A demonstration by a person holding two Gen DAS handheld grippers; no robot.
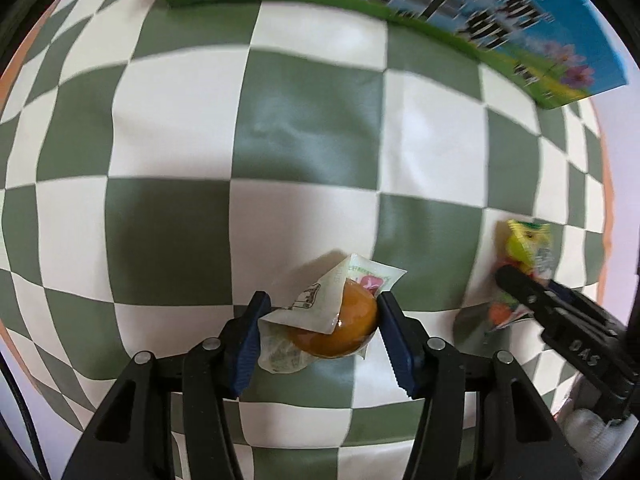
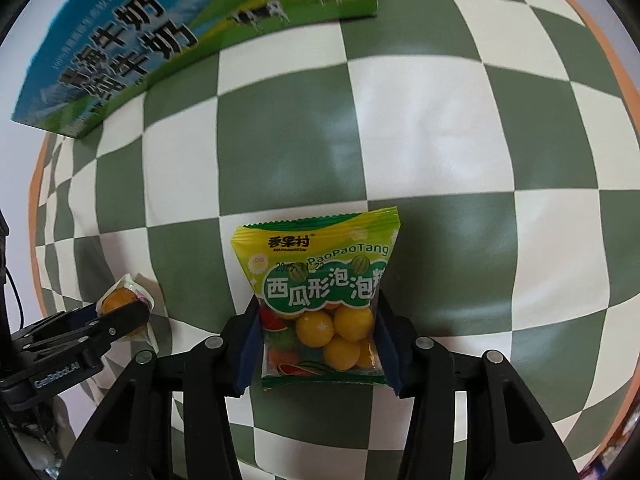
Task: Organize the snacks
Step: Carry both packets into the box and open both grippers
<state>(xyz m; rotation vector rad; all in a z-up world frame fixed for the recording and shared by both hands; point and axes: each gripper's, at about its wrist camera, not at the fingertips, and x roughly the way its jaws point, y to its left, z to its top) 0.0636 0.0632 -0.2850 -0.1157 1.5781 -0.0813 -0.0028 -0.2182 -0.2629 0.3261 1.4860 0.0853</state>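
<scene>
My left gripper is shut on a wrapped orange snack ball in a clear printed wrapper, just above the checkered cloth. My right gripper is shut on a green and yellow bubble-gum packet with yellow balls showing through its window. In the left wrist view the right gripper and its packet show at the right. In the right wrist view the left gripper and the orange snack show at the left.
A blue and green milk carton box stands at the far side of the table, also seen in the left wrist view. The green and white checkered cloth covers a round table with an orange rim.
</scene>
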